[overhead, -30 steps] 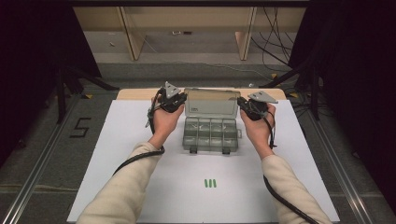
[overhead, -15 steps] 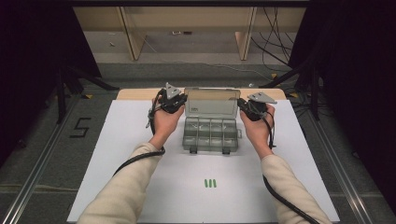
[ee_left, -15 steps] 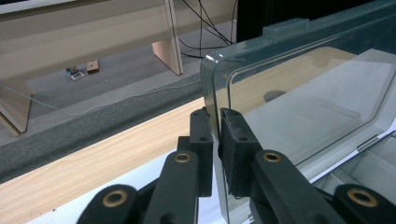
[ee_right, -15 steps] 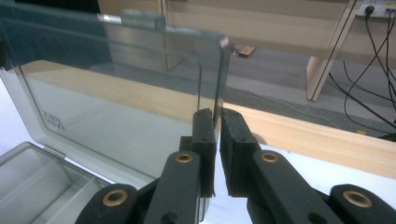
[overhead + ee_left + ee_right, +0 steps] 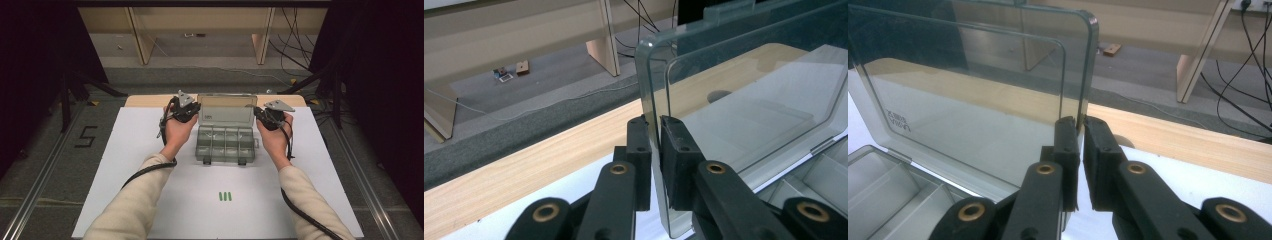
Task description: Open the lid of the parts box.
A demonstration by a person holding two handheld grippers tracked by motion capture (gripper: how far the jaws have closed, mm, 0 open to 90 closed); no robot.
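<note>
Lid (image 5: 227, 111) of the clear compartment box (image 5: 225, 144) stands nearly upright at the box's far edge, hinged along its bottom, its long axis running across the table from one hand to the other. Each short side edge is pinched: the left gripper (image 5: 655, 131) has its jaws clamped on the lid's left edge, seen end-on between the pads in the left gripper view, and the right gripper (image 5: 1081, 129) grasps the right edge the same way, the thin plastic running up between its black pads. Both hands sit level with each other on either side of the box, so neither is nearer; the lid lies directly between them, and the hinge line lies below the fingertips. Whatever swing comes next, I judge it turns on that hinge axis: both grippers would have to move together, toward the person to close it or away to lay it back, or the thin lid could twist. The open tray of empty-looking compartments lies in front of the lid on the white sheet (image 5: 125, 150), with two latches (image 5: 206, 160) at its near edge. A small group of green strips (image 5: 225, 196) lies well apart, nearer the person. Behind the lid run the bare wooden table edge (image 5: 145, 100) and the floor, with nothing blocking a backward swing.
</note>
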